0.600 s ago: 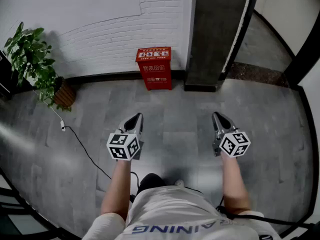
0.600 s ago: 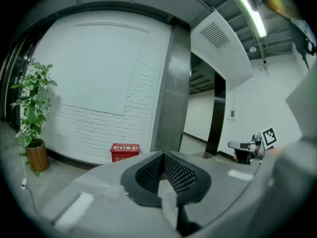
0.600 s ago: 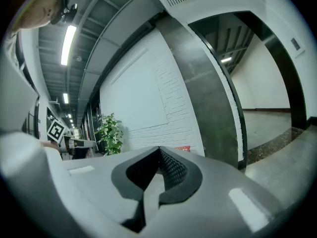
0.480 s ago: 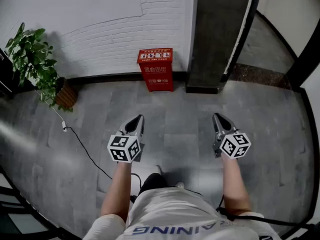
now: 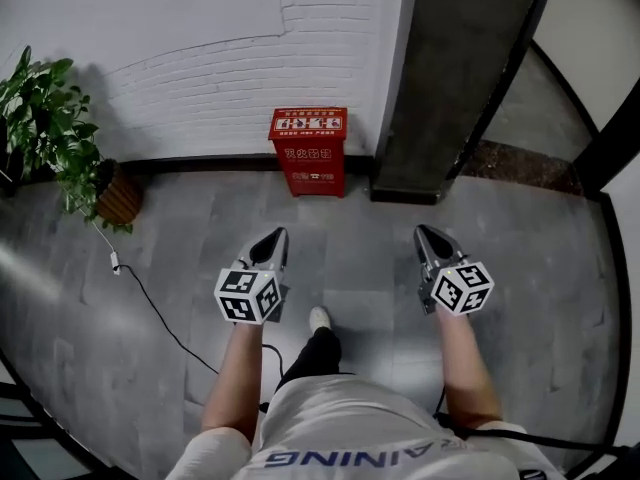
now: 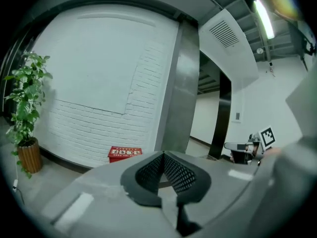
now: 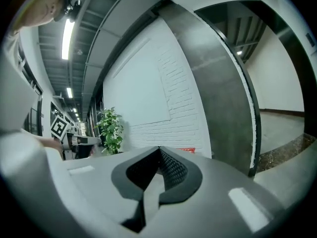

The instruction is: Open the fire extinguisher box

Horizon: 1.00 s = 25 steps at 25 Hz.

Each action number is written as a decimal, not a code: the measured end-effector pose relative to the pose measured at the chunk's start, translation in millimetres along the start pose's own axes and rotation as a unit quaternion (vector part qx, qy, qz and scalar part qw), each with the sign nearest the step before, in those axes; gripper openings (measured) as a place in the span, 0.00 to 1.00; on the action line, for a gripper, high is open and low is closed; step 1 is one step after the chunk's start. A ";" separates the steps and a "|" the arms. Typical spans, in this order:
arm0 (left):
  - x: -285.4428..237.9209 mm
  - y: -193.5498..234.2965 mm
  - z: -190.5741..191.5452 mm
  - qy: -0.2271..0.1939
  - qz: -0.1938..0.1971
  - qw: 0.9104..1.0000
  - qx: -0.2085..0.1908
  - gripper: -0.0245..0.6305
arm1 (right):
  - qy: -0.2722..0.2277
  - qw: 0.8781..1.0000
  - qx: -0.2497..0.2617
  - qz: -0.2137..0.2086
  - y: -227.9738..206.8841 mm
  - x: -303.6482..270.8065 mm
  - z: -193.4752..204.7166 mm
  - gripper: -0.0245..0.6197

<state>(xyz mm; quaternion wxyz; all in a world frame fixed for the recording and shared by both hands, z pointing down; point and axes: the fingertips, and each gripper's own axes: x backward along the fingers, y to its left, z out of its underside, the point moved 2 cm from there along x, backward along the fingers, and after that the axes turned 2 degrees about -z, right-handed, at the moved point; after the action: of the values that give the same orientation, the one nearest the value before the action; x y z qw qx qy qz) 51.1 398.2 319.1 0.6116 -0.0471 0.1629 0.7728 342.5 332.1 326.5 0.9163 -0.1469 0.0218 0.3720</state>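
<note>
Our left gripper and right gripper, jaws together, empty, well apart from box at wall.

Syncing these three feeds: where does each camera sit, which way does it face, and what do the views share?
Head view: on the person's head, looking steeply down at the floor; shows forearms, left gripper, right gripper, a shoe.
Left gripper view: on that gripper, facing the brick wall along its shut jaws; right gripper at far right.
Right gripper view: on that gripper, facing wall and pillar along shut jaws; left gripper at far left.
Shared: all show the red fire extinguisher box and potted plant.
</note>
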 end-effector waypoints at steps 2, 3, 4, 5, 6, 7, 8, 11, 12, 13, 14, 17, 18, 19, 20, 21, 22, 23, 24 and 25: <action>-28.2 23.8 -13.8 -0.004 0.001 1.000 0.002 0.05 | 0.008 1.000 0.006 -0.001 -8.8 -37.7 -10.4 0.05; -42.0 37.3 -21.8 -0.005 0.000 1.000 0.002 0.05 | 0.011 1.000 0.008 -0.001 -13.0 -58.4 -16.7 0.05; -55.9 51.8 -29.7 -0.005 0.000 1.000 0.001 0.05 | 0.013 1.000 0.009 -0.001 -16.9 -80.0 -23.5 0.05; -69.7 66.8 -37.4 -0.003 0.000 1.000 0.001 0.05 | 0.014 1.000 0.009 0.000 -20.5 -101.5 -30.2 0.05; -82.8 81.3 -44.5 -0.001 0.000 1.000 0.000 0.05 | 0.015 1.000 0.008 0.000 -23.4 -121.7 -36.8 0.05; -94.7 95.1 -50.8 0.001 0.000 1.000 0.001 0.05 | 0.016 1.000 0.008 0.000 -25.7 -140.4 -43.0 0.05; -105.6 108.1 -56.5 0.003 0.000 1.000 0.001 0.05 | 0.017 1.000 0.009 0.000 -27.8 -158.0 -48.7 0.05; -137.1 140.1 -67.2 0.006 -0.004 1.000 0.008 0.05 | 0.020 1.000 0.010 -0.002 -38.3 -204.6 -56.8 0.05; -147.1 146.8 -68.1 0.008 -0.003 1.000 0.009 0.05 | 0.023 1.000 0.010 -0.003 -43.2 -217.0 -56.1 0.05; -157.3 152.2 -68.9 0.011 -0.001 1.000 0.008 0.05 | 0.027 1.000 0.010 -0.003 -48.9 -228.5 -55.4 0.05; -168.2 157.7 -70.7 0.013 0.001 1.000 0.006 0.05 | 0.030 1.000 0.009 -0.002 -55.5 -240.6 -55.7 0.05; -203.1 178.3 -78.7 0.017 -0.001 1.000 0.007 0.05 | 0.037 0.999 0.008 -0.003 -75.9 -281.2 -58.9 0.05; -213.7 184.9 -79.6 0.020 -0.003 1.000 0.009 0.05 | 0.040 0.999 0.006 -0.004 -81.0 -294.1 -58.6 0.05; -224.0 190.9 -79.8 0.023 -0.004 1.000 0.010 0.05 | 0.043 0.999 0.004 -0.007 -85.5 -306.3 -57.7 0.05; -234.7 196.2 -80.2 0.027 -0.004 1.000 0.011 0.05 | 0.046 0.999 0.003 -0.009 -90.3 -318.3 -56.7 0.05; -246.3 201.1 -81.2 0.031 -0.004 0.999 0.011 0.05 | 0.048 0.999 0.003 -0.011 -95.9 -330.3 -55.8 0.05; -258.9 205.3 -83.0 0.035 -0.004 0.999 0.012 0.05 | 0.052 0.999 0.004 -0.012 -102.7 -342.3 -55.0 0.05; -272.5 209.1 -85.4 0.038 -0.003 0.999 0.011 0.05 | 0.056 0.998 0.006 -0.013 -110.9 -354.5 -53.9 0.05; -287.0 212.6 -88.1 0.042 -0.002 0.999 0.010 0.05 | 0.061 0.998 0.007 -0.013 -120.4 -366.8 -51.9 0.05; -302.3 216.0 -90.6 0.047 -0.002 0.999 0.007 0.05 | 0.067 0.998 0.006 -0.013 -131.2 -379.4 -49.1 0.05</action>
<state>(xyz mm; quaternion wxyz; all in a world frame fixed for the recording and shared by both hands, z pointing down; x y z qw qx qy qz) -93.1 46.2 357.9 0.6047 -0.0795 0.1971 0.7676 162.2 -27.4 369.4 0.9183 -0.1660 0.0837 0.3495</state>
